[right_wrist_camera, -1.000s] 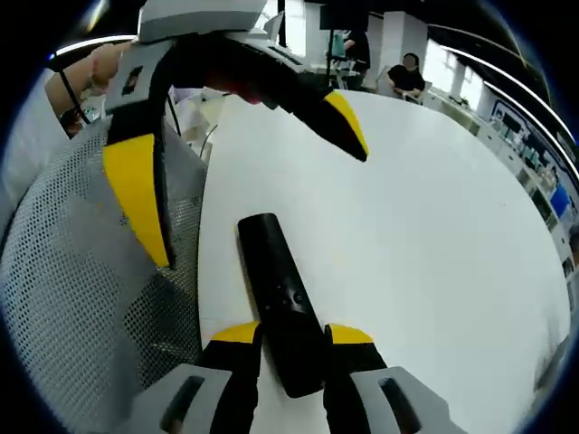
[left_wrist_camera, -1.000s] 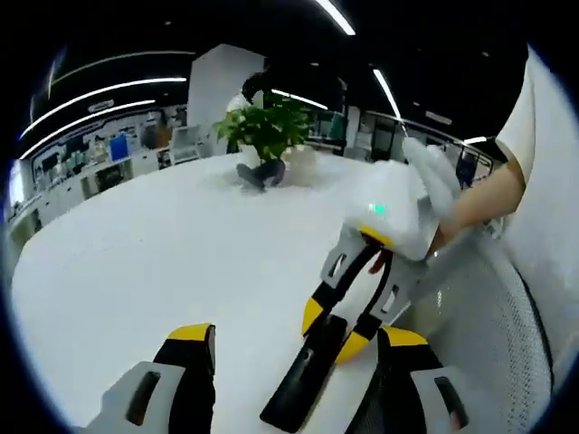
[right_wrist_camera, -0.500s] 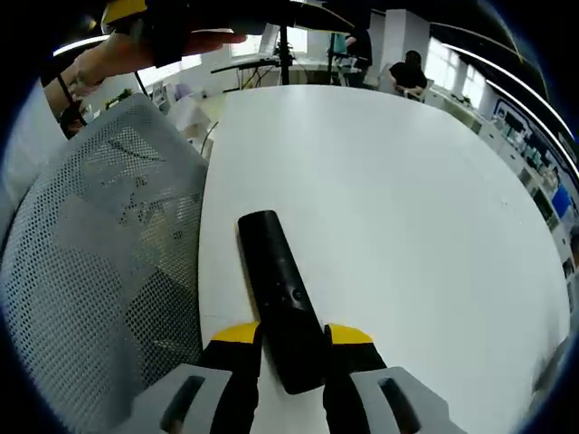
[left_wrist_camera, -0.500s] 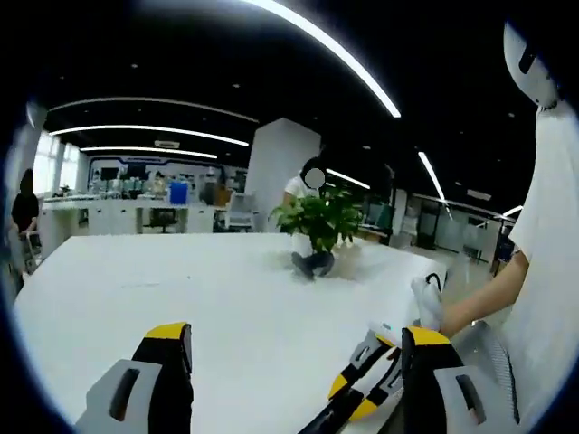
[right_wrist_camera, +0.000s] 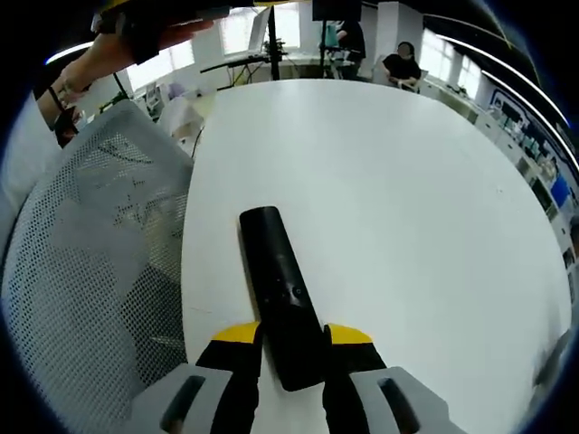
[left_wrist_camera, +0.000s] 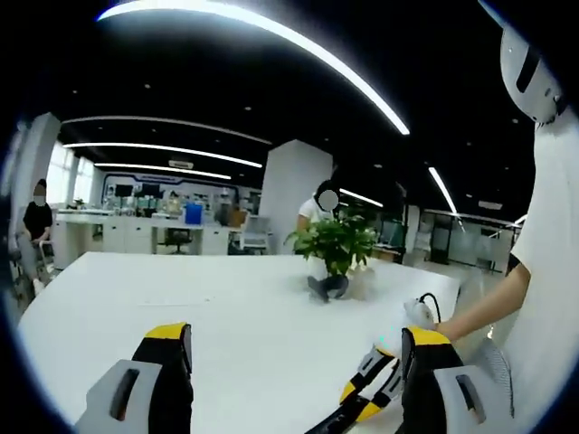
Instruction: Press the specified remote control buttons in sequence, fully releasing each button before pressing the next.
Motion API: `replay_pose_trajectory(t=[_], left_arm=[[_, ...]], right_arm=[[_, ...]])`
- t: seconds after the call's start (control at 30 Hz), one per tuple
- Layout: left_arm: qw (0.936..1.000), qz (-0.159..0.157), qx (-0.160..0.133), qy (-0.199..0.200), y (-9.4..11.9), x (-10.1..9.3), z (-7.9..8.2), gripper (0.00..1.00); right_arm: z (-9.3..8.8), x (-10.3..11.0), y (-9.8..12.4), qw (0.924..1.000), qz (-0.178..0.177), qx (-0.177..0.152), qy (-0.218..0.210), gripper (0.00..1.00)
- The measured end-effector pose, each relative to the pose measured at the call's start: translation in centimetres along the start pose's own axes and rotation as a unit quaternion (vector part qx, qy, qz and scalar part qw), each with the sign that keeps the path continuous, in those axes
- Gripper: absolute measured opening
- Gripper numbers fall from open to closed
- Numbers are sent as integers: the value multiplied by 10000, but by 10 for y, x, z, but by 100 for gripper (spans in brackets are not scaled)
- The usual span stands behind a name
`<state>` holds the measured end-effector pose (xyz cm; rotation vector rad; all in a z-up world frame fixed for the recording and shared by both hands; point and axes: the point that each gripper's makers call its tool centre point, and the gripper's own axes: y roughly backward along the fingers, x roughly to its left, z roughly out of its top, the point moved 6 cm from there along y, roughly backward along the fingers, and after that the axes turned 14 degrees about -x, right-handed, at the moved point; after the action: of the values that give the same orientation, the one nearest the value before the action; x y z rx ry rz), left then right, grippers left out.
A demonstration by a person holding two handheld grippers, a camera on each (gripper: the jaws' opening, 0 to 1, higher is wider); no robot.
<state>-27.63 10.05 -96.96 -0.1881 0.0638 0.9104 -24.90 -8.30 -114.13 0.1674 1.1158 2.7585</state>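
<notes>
Right gripper view: remote (right_wrist_camera: 282, 298) between jaws

Black remote (right_wrist_camera: 282, 298), white table (right_wrist_camera: 407, 208)

Open-plan office, dark ceiling (left_wrist_camera: 271, 90) crossed by long curved light strips (left_wrist_camera: 298, 45). A wide white table (left_wrist_camera: 226, 307) runs out ahead with a potted green plant (left_wrist_camera: 333, 242) on it, a white pillar (left_wrist_camera: 282, 185) rising behind. Desks and shelving (left_wrist_camera: 154, 231) line the far side. Beside the table's edge, a grey mesh chair back (right_wrist_camera: 90, 262); bright windows (right_wrist_camera: 244, 27) beyond.
</notes>
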Motion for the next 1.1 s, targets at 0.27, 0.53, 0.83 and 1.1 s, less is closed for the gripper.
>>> replay_pose_trajectory(t=[0.27, 0.53, 0.83, 1.1], left_arm=[[9999, 125, -38, 36, 8, 5, 2, 100], [9996, 190, 120, -165, 15, 5, 0, 100], [9995, 271, 104, -126, 21, 5, -1, 100], [9990, 411, 43, -140, 30, 9, 4, 100]], right_arm=[[2, -24, 1, 9999, -61, 94, -27, 23], [5, -49, 1, 9995, -43, 309, -4, 23], [5, -75, 1, 9991, -66, 425, -55, 23], [8, -106, 0, 9985, -107, 530, -115, 24]])
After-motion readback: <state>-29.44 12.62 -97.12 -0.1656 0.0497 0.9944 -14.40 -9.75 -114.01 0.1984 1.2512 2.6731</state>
